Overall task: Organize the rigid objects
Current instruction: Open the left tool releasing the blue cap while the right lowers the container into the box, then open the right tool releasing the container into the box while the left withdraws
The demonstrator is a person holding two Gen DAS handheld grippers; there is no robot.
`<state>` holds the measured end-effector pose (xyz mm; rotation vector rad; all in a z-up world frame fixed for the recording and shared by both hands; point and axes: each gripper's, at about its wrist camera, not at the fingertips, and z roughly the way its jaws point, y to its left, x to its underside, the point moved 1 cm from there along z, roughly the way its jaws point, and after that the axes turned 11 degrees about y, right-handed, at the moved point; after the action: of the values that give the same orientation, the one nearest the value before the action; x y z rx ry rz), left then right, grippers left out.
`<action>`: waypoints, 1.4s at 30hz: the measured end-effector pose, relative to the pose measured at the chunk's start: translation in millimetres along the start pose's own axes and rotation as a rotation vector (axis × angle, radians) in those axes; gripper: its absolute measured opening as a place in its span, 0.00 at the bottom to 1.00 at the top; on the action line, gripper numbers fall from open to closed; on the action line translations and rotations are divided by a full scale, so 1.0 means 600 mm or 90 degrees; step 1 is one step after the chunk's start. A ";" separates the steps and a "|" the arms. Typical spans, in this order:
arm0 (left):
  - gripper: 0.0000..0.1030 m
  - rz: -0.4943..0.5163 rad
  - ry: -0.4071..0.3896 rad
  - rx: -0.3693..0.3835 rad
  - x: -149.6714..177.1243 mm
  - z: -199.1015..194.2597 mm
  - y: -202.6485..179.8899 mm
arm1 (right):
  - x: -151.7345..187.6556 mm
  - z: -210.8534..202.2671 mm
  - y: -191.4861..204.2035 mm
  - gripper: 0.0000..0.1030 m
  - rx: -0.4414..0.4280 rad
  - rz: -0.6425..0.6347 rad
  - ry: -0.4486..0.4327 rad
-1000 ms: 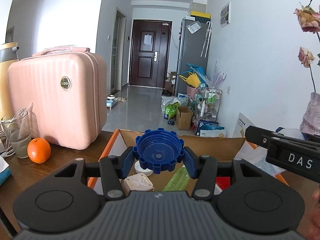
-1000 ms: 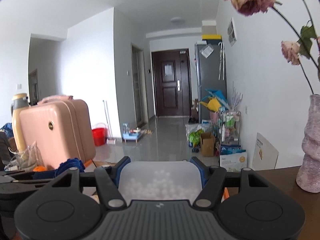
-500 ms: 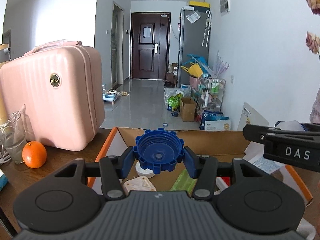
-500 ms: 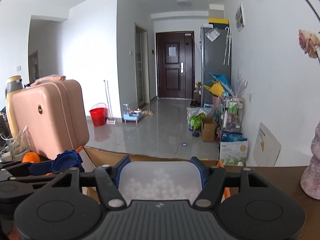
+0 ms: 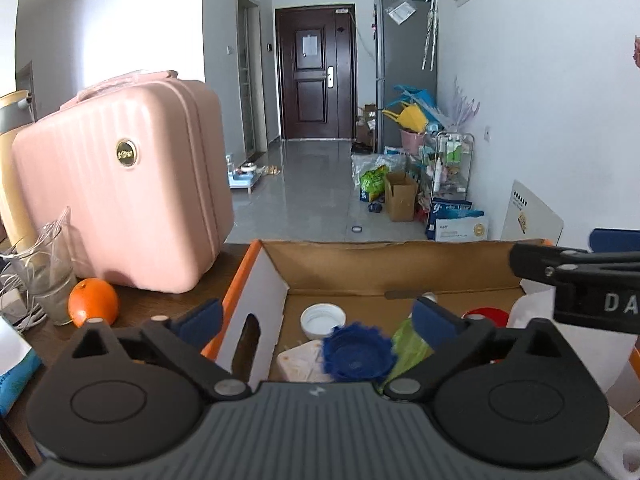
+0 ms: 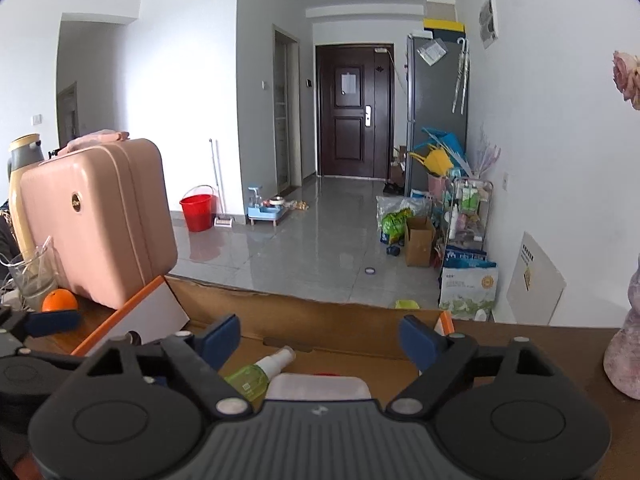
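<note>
An open cardboard box with an orange rim stands on the brown table. My left gripper is open above it. A blue toothed cap lies blurred inside the box below the jaws, beside a white lid, a white square piece and a green spray bottle. My right gripper is open over the box. A translucent white container lies in the box under it, next to the green spray bottle.
A pink suitcase stands left of the box, with an orange and a glass cup in front of it. A purple vase stands on the table at the right. The right gripper's body reaches over the box's right side.
Both grippers opened. The blue cap left the left jaws and dropped into the box. The white container left the right jaws and now lies in the box.
</note>
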<state>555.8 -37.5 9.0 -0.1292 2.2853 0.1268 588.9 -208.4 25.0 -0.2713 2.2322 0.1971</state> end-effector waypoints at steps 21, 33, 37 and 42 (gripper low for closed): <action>1.00 0.001 0.011 -0.001 0.006 -0.021 0.005 | 0.013 -0.024 -0.011 1.00 0.031 0.013 0.021; 1.00 -0.014 -0.001 -0.004 0.019 -0.051 0.019 | 0.037 -0.055 -0.016 1.00 0.039 0.019 0.025; 1.00 -0.015 -0.007 -0.004 0.028 -0.067 0.024 | 0.048 -0.074 -0.011 1.00 0.040 0.016 0.019; 1.00 -0.011 -0.009 0.000 0.045 -0.088 0.027 | 0.065 -0.103 -0.009 1.00 0.042 0.019 0.008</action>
<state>496.7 -29.7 24.3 -0.1471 2.2689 0.1184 520.2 -233.2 32.5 -0.2048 2.2522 0.1371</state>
